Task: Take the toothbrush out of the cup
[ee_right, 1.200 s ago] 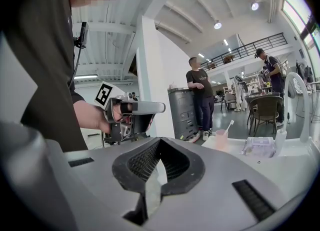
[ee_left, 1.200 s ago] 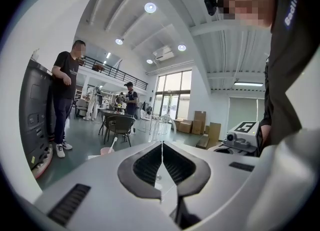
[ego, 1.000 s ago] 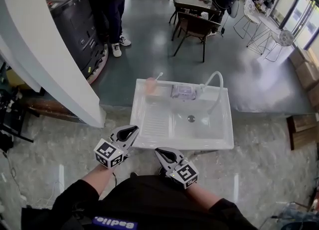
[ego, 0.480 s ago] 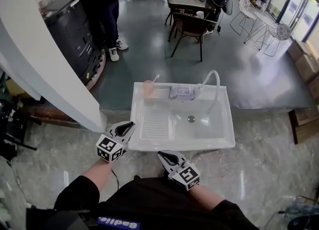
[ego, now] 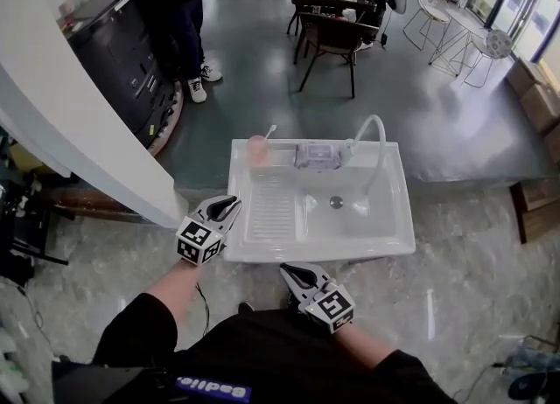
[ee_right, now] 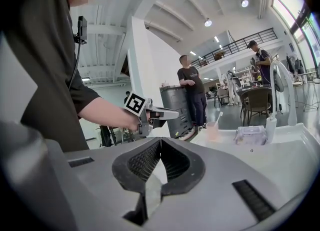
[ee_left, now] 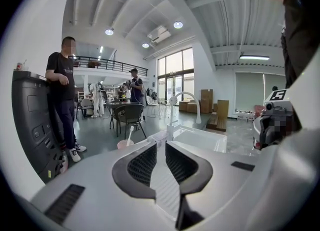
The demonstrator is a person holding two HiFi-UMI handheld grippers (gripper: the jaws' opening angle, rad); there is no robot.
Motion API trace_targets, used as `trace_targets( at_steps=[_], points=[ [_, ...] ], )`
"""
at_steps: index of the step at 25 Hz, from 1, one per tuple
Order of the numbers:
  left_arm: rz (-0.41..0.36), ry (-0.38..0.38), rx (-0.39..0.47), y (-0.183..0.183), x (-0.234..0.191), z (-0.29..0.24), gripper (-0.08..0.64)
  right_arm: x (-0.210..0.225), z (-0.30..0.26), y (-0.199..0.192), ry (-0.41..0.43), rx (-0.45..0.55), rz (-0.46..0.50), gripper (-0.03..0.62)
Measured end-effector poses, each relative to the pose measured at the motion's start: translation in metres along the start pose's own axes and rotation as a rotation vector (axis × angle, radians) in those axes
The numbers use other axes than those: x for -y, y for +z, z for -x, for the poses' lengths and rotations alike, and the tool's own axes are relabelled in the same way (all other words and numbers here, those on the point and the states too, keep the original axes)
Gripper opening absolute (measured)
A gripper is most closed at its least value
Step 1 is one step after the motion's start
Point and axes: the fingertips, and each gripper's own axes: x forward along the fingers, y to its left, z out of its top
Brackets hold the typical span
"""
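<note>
Pink cup (ego: 258,149) props the toothbrush (ego: 270,132) upright at the sink (ego: 324,252) back corner. Your left gripper (ego: 229,206) aims there, jaws just parting, empty; your right gripper (ego: 289,269) waits closed.

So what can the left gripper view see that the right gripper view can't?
Only the left gripper view shows the stacked brown cardboard boxes and the right gripper. Only the right gripper view shows the left gripper, its jaws just opening with nothing between them. Both show the pink plastic cup holding the white toothbrush, standing on the white sink.
</note>
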Motion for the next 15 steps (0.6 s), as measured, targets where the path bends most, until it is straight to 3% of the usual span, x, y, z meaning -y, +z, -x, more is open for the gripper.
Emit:
trace_targets(
  at_steps=[15],
  points=[
    [-0.052,-0.010,-0.121,-0.015,-0.029,-0.064,0.075,0.028,0.012,-0.015,-0.023,-0.011,-0.058,0.011]
  ],
)
